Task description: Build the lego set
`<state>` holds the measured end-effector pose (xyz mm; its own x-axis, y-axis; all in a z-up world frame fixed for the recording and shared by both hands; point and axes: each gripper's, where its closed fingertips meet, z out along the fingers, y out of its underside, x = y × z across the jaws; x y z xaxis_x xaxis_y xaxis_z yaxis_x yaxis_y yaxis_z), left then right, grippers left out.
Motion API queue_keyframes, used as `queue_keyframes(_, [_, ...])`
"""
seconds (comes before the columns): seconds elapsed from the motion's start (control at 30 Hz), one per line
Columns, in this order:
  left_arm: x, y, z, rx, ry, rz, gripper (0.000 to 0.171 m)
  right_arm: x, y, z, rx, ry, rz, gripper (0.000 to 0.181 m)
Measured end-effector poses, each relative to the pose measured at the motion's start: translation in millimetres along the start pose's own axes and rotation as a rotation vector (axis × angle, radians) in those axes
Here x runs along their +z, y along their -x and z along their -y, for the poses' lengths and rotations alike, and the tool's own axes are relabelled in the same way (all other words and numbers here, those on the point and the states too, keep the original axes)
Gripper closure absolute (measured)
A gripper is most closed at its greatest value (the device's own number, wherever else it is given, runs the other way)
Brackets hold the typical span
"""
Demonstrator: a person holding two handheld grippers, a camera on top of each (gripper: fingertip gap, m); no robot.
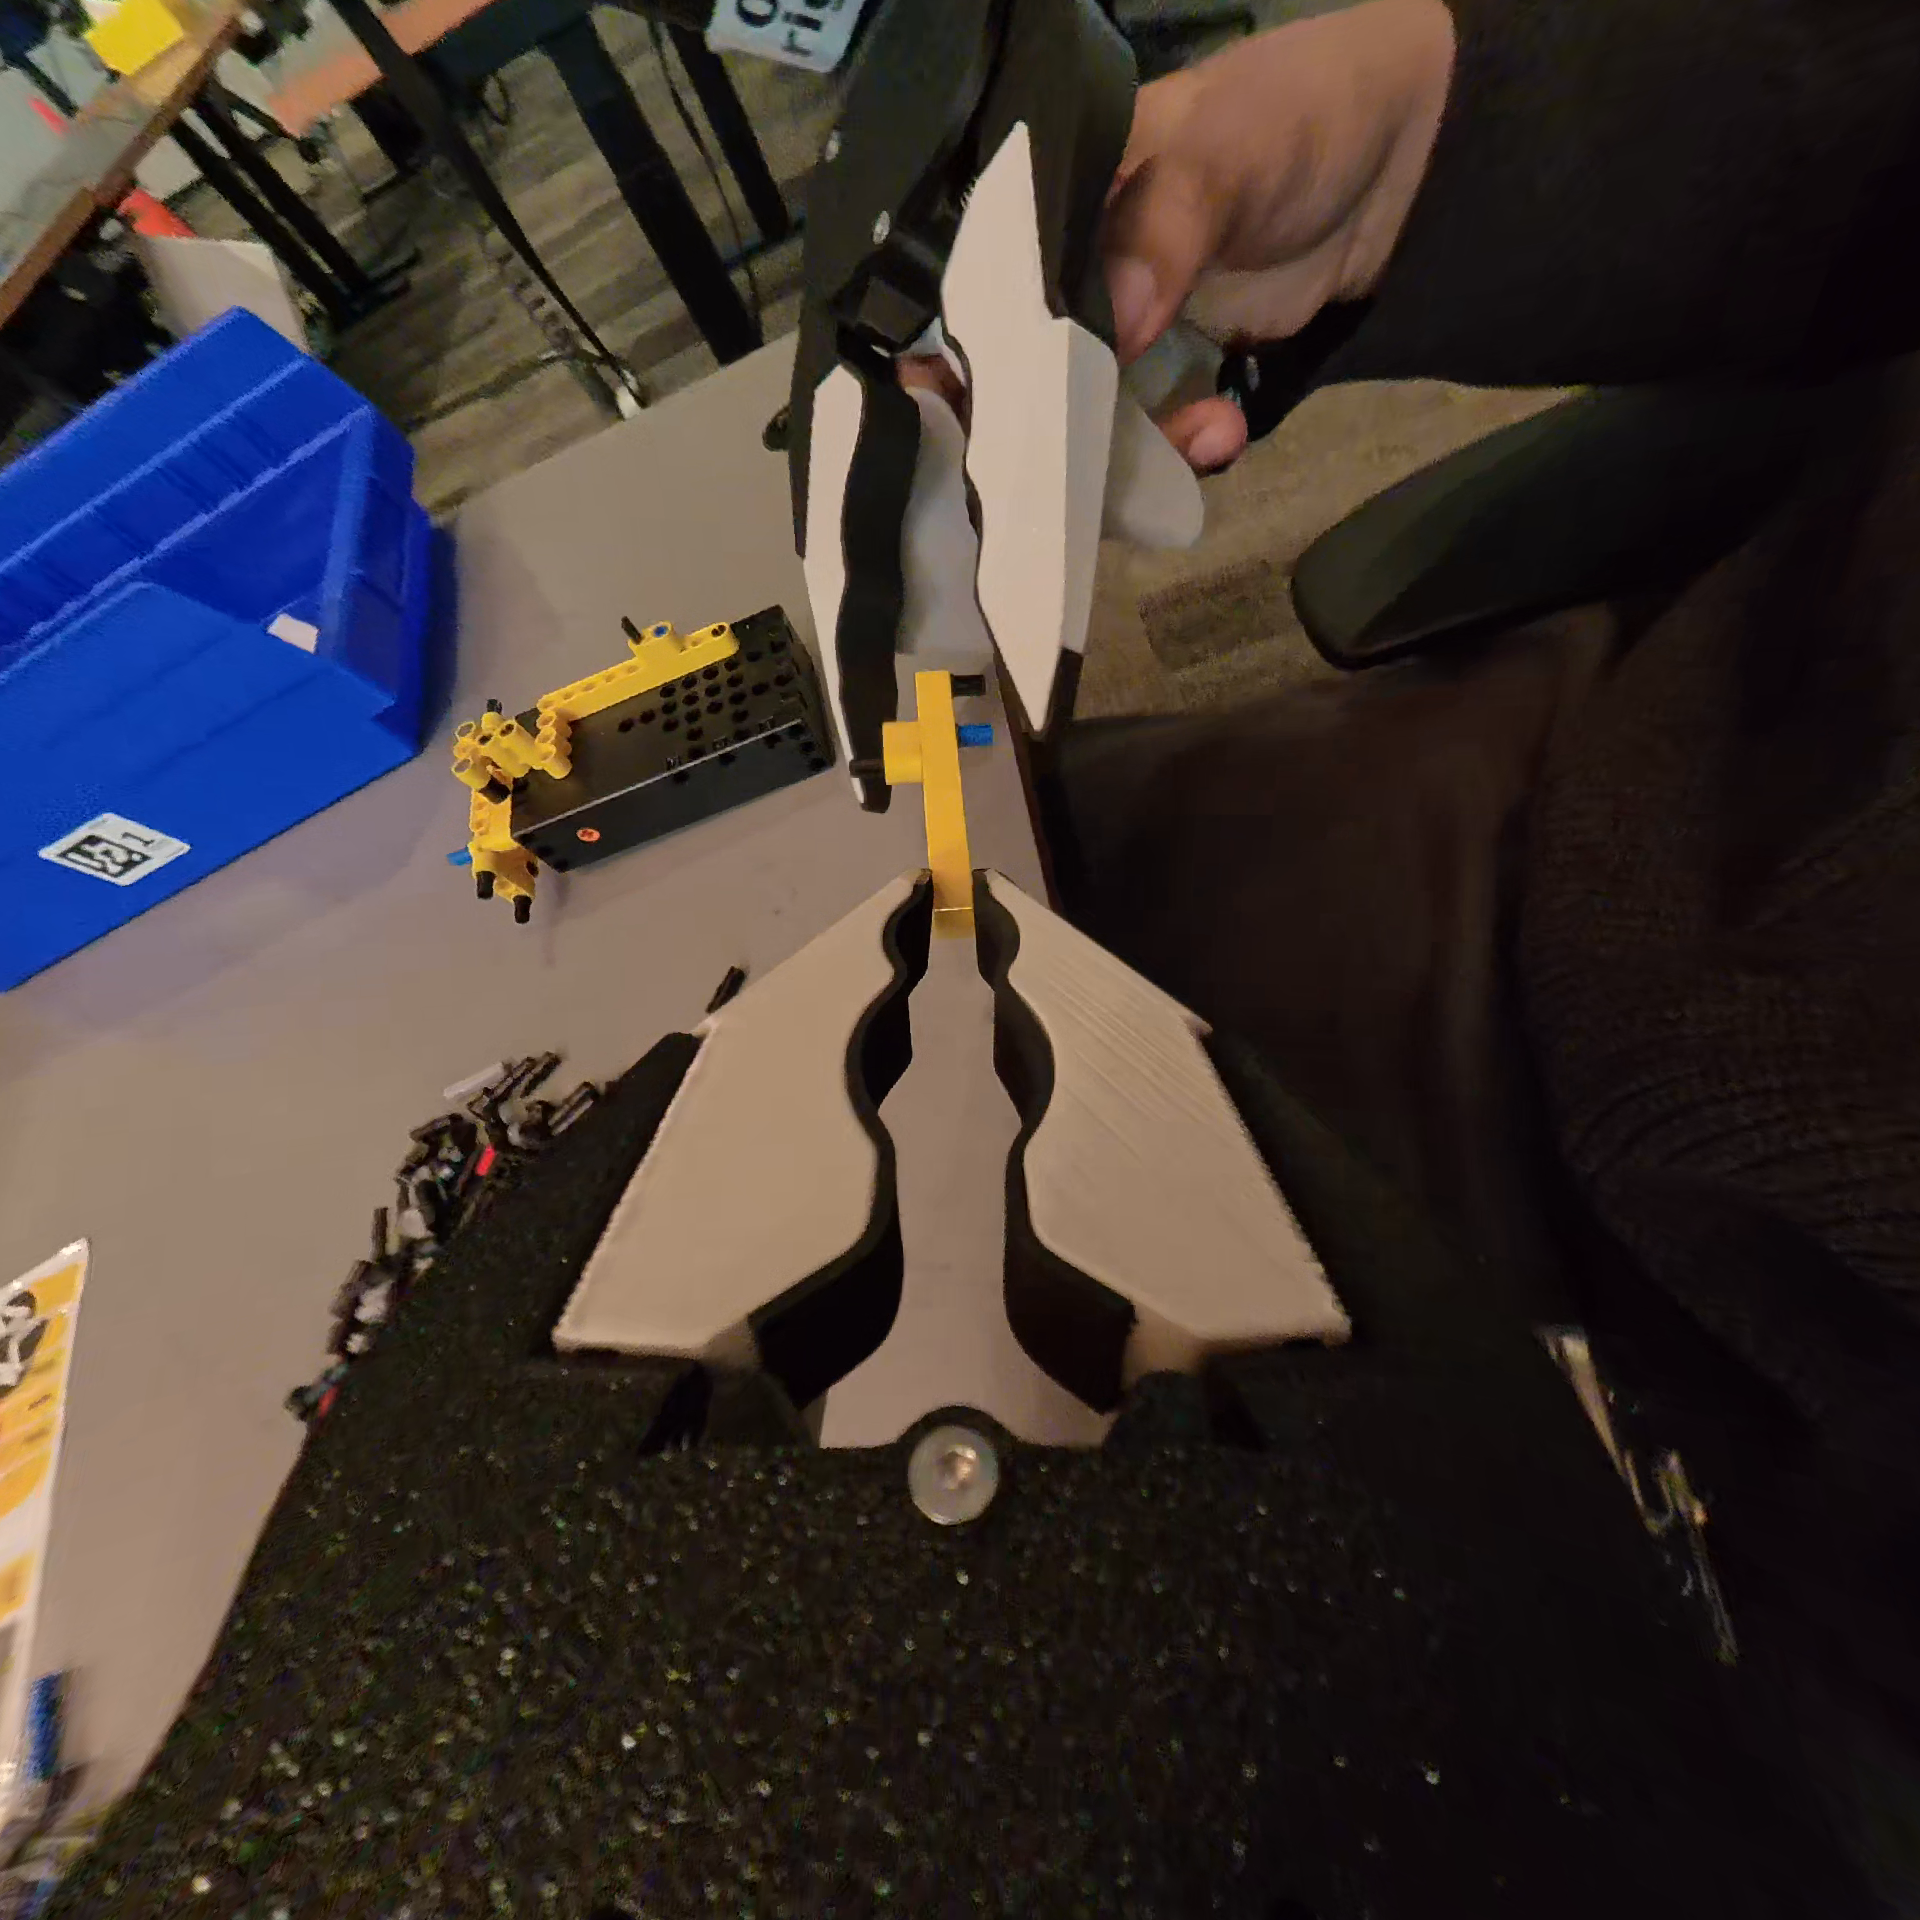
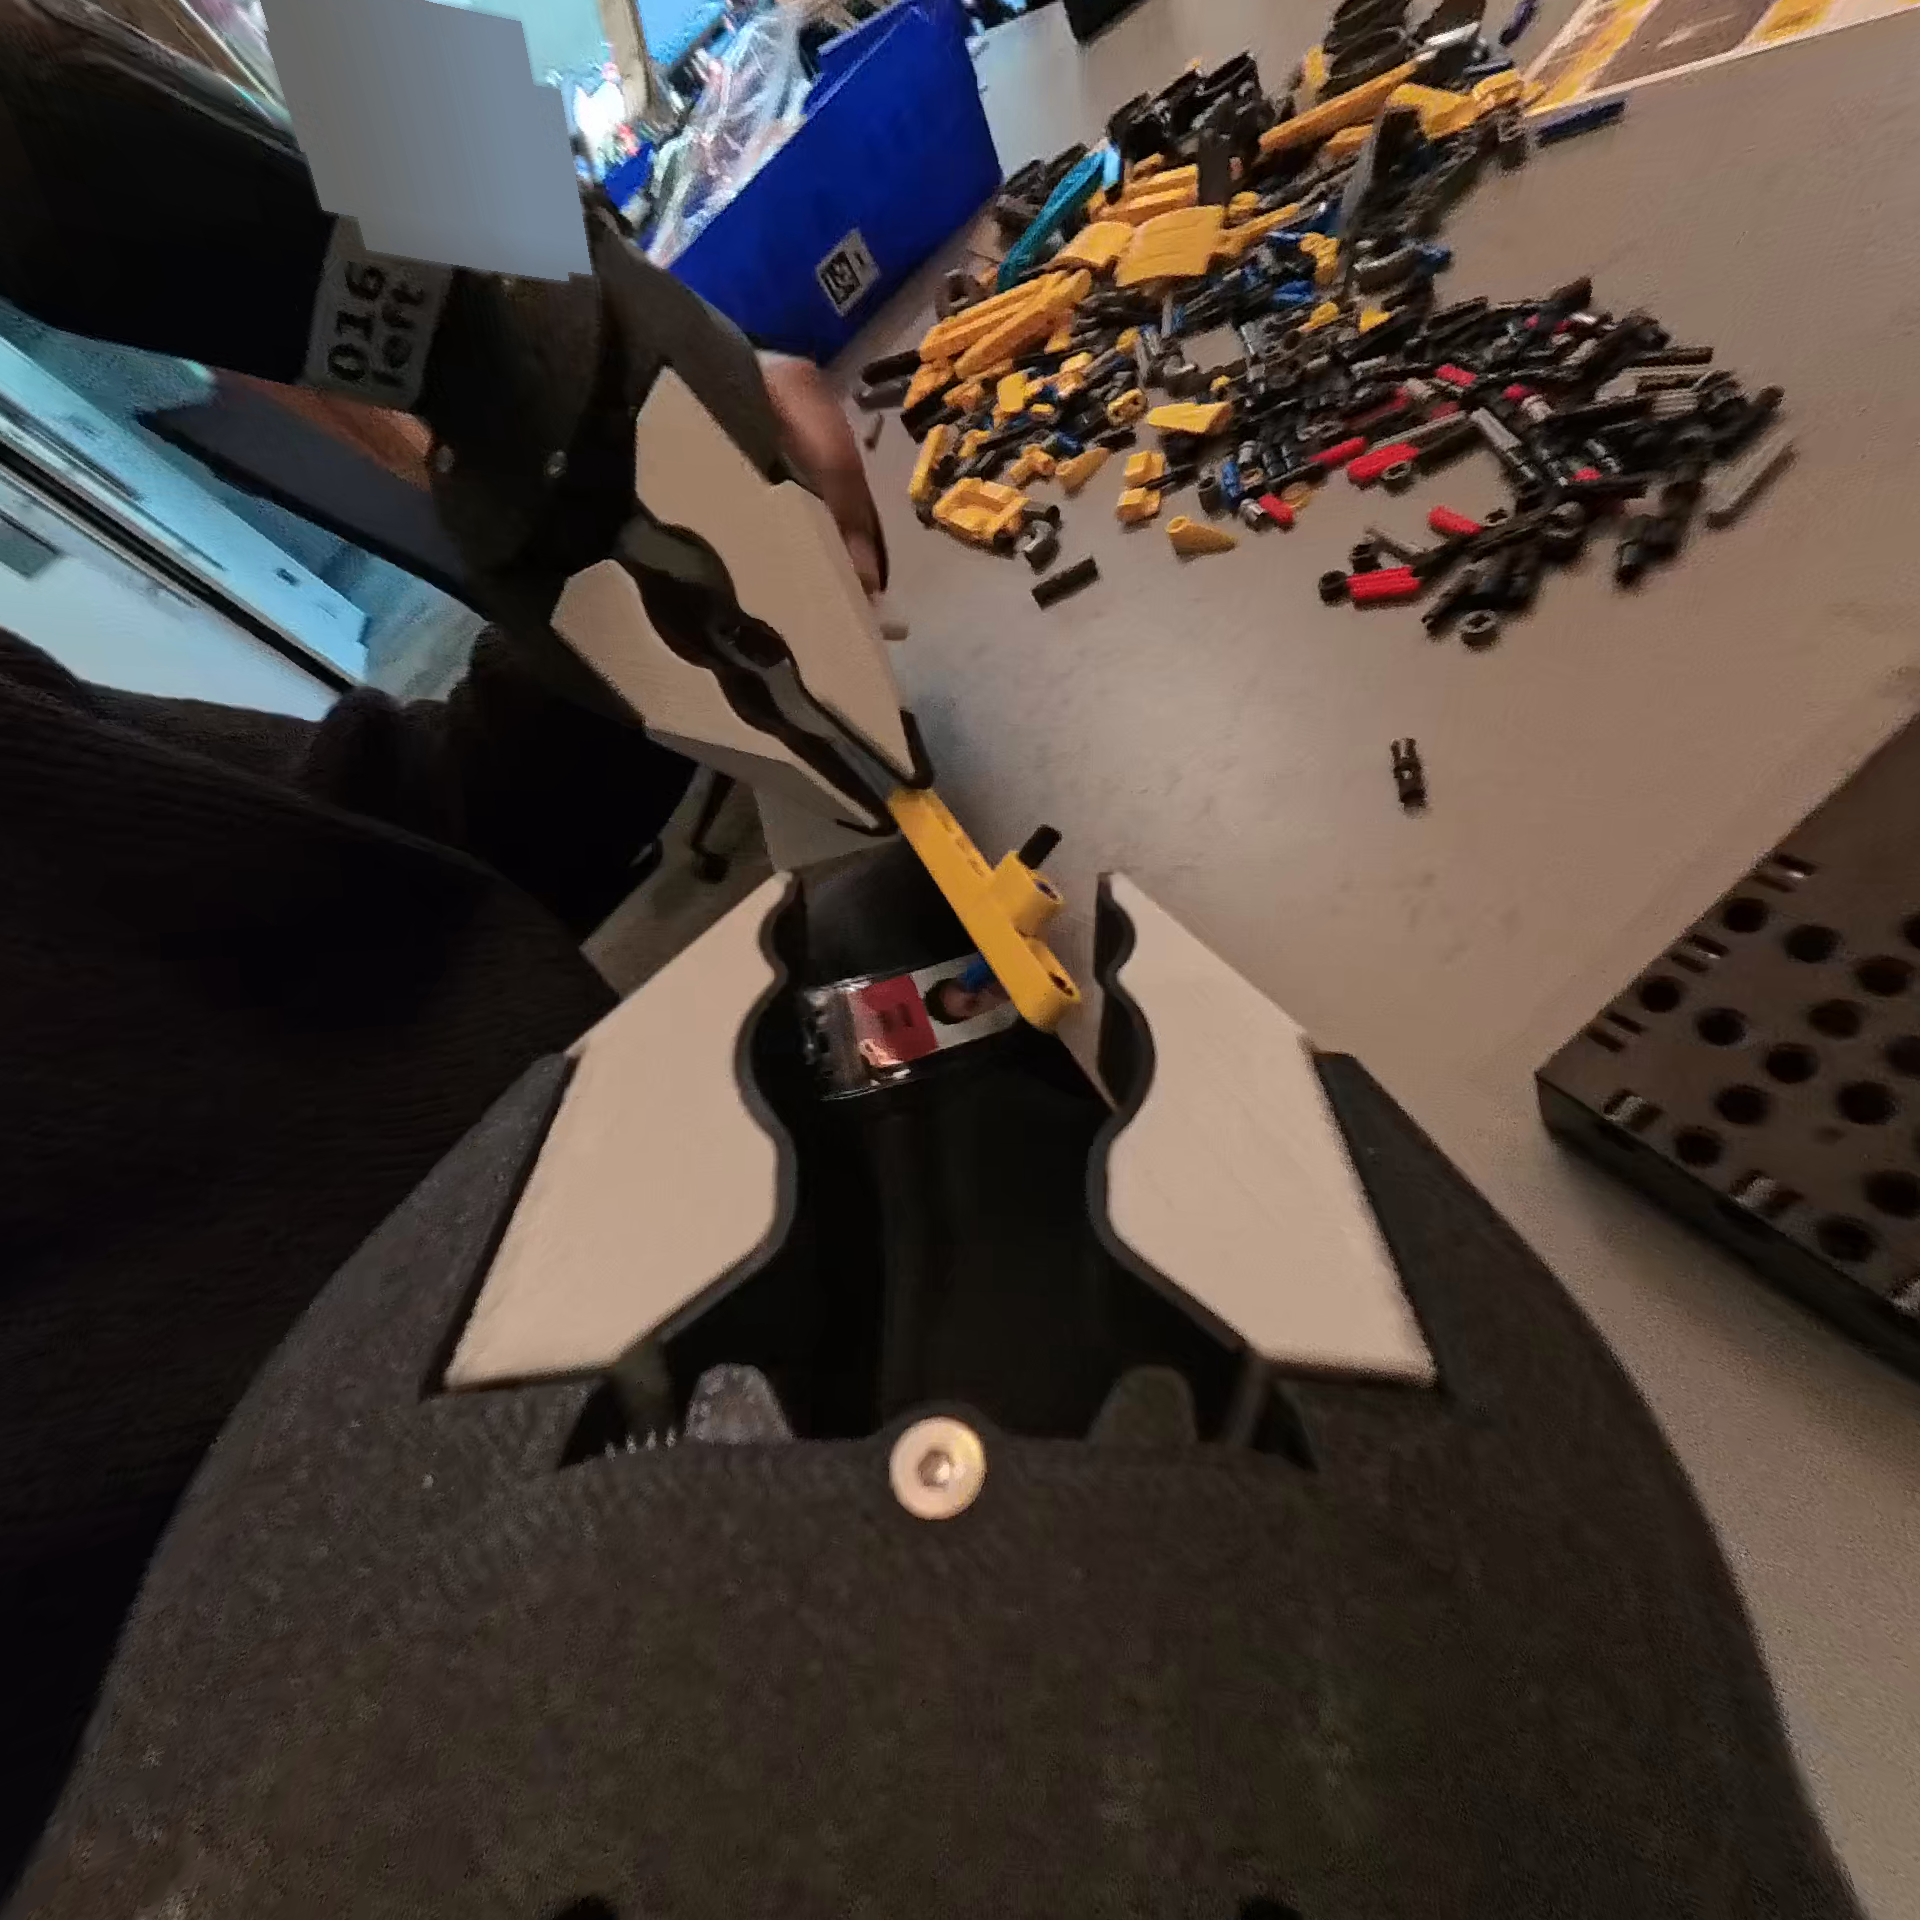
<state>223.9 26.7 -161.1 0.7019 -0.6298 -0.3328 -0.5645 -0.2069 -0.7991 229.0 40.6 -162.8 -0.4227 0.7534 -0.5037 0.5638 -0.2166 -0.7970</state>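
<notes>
Jaws of left gripper [image 1: 951, 891] clamp yellow beam [image 1: 943, 800]; right gripper [image 2: 948, 902] jaws apart beside it.

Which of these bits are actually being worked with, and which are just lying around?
In use:
left gripper, shut on yellow beam
right gripper, open around its pins

Lying about:
black block assembly
blue bin
loose parts pile

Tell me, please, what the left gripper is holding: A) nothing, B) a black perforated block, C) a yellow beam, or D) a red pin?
C: the left gripper is shut on the lower end of the yellow beam, while the right gripper stands open around its upper end.
</notes>
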Motion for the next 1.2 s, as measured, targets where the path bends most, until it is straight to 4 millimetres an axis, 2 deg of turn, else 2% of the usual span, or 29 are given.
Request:
queue_keyframes(0.13, [6,9,7,0.092,0.075,-0.071,0.165,-13,2,11,0.048,-0.071,0.073,0.135])
queue_keyframes(0.27, [21,19,9,0.155,0.110,-0.115,0.165,-32,4,24,0.068,-0.166,0.100,0.157])
queue_keyframes(0.5, [46,29,11,0.195,0.127,-0.113,0.165,-47,-30,6,0.023,-0.118,-0.134,0.171])
queue_keyframes(0.67, [57,48,17,0.108,0.113,-0.032,0.164,-55,-44,-2,-0.018,-0.099,-0.249,0.174])
queue_keyframes(0.93, [69,72,13,-0.048,0.082,-0.001,0.164,-67,-63,-8,-0.031,-0.106,-0.380,0.174])
queue_keyframes(0.97, [69,74,14,-0.074,0.066,-0.006,0.160,-71,-66,-6,-0.043,-0.122,-0.406,0.174])
queue_keyframes(1.0, [69,78,16,-0.096,0.047,-0.004,0.143,-73,-67,-5,-0.052,-0.130,-0.426,0.174])
queue_keyframes(1.07, [69,91,21,-0.119,-0.012,0.048,0.088,-76,-71,-9,-0.082,-0.114,-0.472,0.174])
queue_keyframes(1.1, [67,101,24,-0.134,-0.043,0.088,0.074,-76,-74,-13,-0.100,-0.093,-0.499,0.174])
queue_keyframes(1.17, [66,117,26,-0.158,-0.088,0.152,0.072,-75,-76,-21,-0.144,-0.044,-0.541,0.174])
queue_keyframes(1.2, [68,120,26,-0.145,-0.093,0.143,0.072,-75,-77,-22,-0.168,-0.025,-0.564,0.174])
